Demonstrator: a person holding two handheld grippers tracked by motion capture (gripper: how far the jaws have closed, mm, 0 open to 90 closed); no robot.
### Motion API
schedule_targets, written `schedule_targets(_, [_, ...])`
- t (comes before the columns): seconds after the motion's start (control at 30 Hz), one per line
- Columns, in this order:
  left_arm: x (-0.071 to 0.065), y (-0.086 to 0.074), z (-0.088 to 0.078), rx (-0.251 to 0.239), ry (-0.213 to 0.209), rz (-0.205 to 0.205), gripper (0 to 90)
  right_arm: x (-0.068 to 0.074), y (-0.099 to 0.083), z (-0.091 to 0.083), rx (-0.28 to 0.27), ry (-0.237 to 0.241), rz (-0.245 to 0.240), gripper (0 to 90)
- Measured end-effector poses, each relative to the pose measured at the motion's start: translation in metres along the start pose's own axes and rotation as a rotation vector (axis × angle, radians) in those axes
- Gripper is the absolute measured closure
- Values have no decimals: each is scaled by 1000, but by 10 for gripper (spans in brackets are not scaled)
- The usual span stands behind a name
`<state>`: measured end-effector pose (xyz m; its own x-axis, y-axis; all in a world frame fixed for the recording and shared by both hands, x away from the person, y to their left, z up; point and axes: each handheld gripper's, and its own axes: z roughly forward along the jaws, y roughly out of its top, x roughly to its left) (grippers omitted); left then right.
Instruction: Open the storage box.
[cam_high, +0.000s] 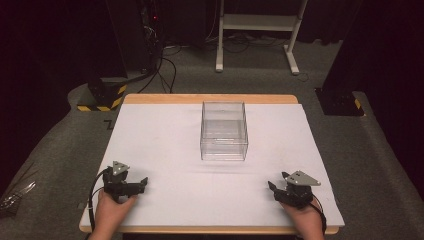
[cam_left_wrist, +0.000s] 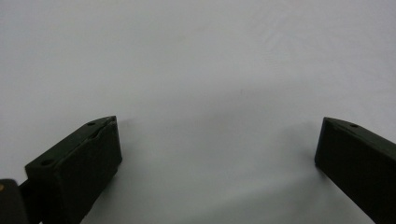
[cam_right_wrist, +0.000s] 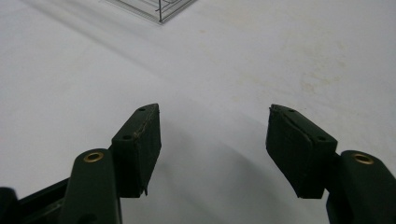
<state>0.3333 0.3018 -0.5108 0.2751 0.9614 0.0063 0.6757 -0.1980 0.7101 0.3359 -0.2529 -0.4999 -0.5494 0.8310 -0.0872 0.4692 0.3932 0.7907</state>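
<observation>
A clear plastic box (cam_high: 224, 131) stands open-topped at the middle of the white table sheet (cam_high: 165, 145), and nothing can be seen inside it. My left gripper (cam_high: 141, 183) rests near the front left of the sheet, held by a hand, jaws pointing right toward the centre. Its jaws stand wide apart over bare white sheet in the left gripper view (cam_left_wrist: 217, 140). My right gripper (cam_high: 274, 186) sits at the front right, jaws pointing left. In the right gripper view (cam_right_wrist: 214, 122) its jaws are open with nothing between them, and a corner of the clear box (cam_right_wrist: 159, 8) shows at the top.
The wooden table edge (cam_high: 210, 98) runs along the far side. Beyond it are grey carpet, a white desk frame (cam_high: 260, 30), black stands with yellow-black striped bases (cam_high: 102, 97) and cables. A plastic bag (cam_high: 15, 192) lies on the floor at the left.
</observation>
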Motion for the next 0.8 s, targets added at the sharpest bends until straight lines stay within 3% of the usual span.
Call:
schedule_targets(0.47, [0, 0, 0, 0, 0, 0, 5, 5, 1, -4, -48, -4, -22, 359])
schedule_targets(0.8, [0, 0, 0, 0, 0, 0, 5, 23, 15, -3, -93, 21, -39, 369])
